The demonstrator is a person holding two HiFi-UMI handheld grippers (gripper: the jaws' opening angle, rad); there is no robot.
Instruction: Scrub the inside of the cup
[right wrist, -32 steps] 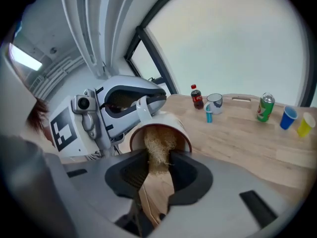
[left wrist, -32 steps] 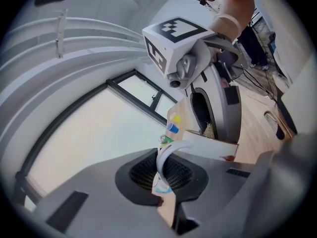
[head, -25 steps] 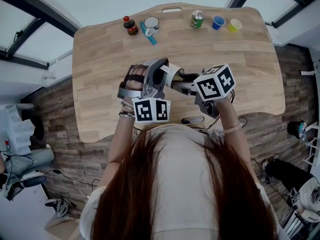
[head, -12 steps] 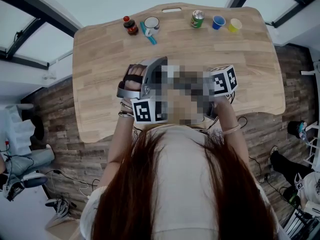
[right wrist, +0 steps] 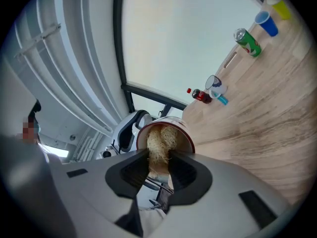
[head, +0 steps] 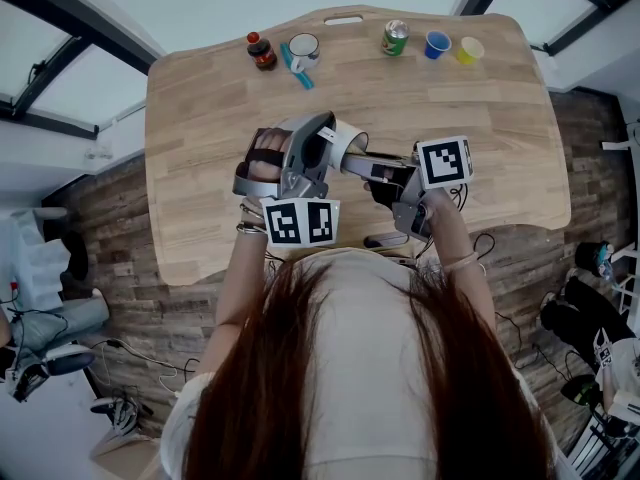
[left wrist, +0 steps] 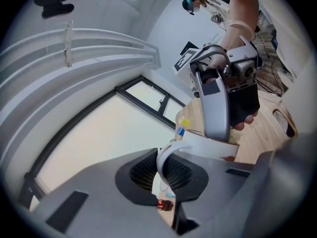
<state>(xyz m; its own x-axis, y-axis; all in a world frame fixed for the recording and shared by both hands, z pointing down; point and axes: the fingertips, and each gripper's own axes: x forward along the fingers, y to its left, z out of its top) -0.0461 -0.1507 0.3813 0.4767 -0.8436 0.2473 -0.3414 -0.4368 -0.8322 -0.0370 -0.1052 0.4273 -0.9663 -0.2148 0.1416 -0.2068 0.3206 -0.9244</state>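
In the head view I hold a white cup (head: 345, 145) over the middle of the wooden table (head: 200, 118), tipped on its side with its mouth to the right. My left gripper (head: 322, 153) is shut on the cup's handle (left wrist: 166, 158), and the cup's white wall (left wrist: 213, 147) shows just beyond it. My right gripper (head: 362, 163) reaches in from the right, shut on a straw-coloured fibre scrubber (right wrist: 159, 142). The scrubber's end sits inside the cup's red-rimmed mouth (right wrist: 184, 133). The left gripper view shows the right gripper (left wrist: 218, 103) pointing down into the cup.
Along the table's far edge stand a dark bottle (head: 262, 51), a white mug (head: 303, 47) with a blue-handled tool (head: 297, 71) beside it, a green can (head: 395, 37), a blue cup (head: 436, 44) and a yellow cup (head: 470, 50). A small dark object (head: 385, 239) lies at the near edge.
The right gripper has turned at the wrist and shifted slightly right while staying at the cup's mouth. The left gripper and cup have barely moved.
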